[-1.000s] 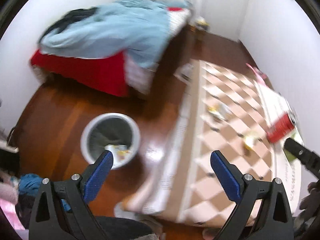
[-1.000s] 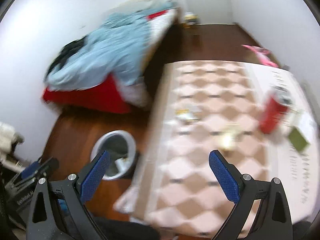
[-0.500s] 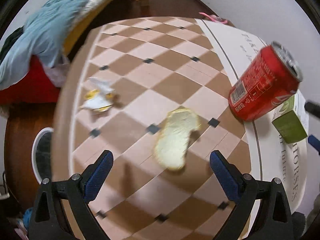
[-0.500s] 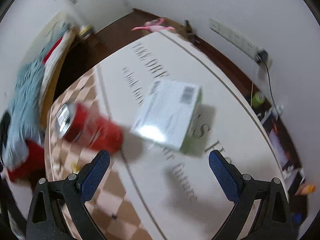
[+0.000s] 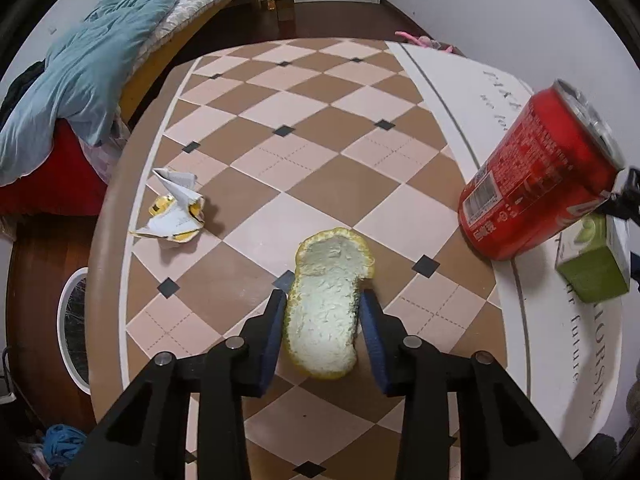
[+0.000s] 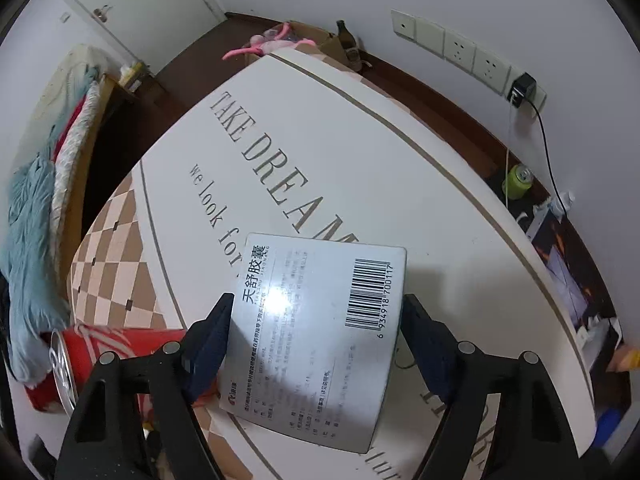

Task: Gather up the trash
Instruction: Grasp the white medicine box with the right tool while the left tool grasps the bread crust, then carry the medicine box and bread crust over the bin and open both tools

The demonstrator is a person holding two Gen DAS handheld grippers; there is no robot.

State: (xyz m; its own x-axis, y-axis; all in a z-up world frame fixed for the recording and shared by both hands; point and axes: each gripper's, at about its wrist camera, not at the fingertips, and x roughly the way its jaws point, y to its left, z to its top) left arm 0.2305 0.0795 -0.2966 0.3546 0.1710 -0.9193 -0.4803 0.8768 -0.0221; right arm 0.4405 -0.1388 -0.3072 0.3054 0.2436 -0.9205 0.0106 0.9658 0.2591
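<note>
A piece of citrus peel (image 5: pixel 326 308), white pith up, lies on the checkered table (image 5: pixel 304 128) between the fingers of my left gripper (image 5: pixel 323 322), which touch both its sides. A crumpled wrapper (image 5: pixel 174 210) lies to its left. A red soda can (image 5: pixel 536 184) stands to the right, with a green and white medicine box (image 5: pixel 592 268) beside it. My right gripper (image 6: pixel 316 334) has closed on the sides of this white box (image 6: pixel 316 340), which has a barcode. The can (image 6: pixel 100 356) shows at its lower left.
A white waste bin (image 5: pixel 74 312) stands on the wooden floor left of the table. A bed with a blue blanket (image 5: pixel 88 72) is beyond it. Wall sockets with a plugged charger (image 6: pixel 520 88) and a green can (image 6: pixel 518 180) are right of the table.
Both grippers moved from above the bin to the table. The left came down around the peel and narrowed on it. The right swung right and closed on the box.
</note>
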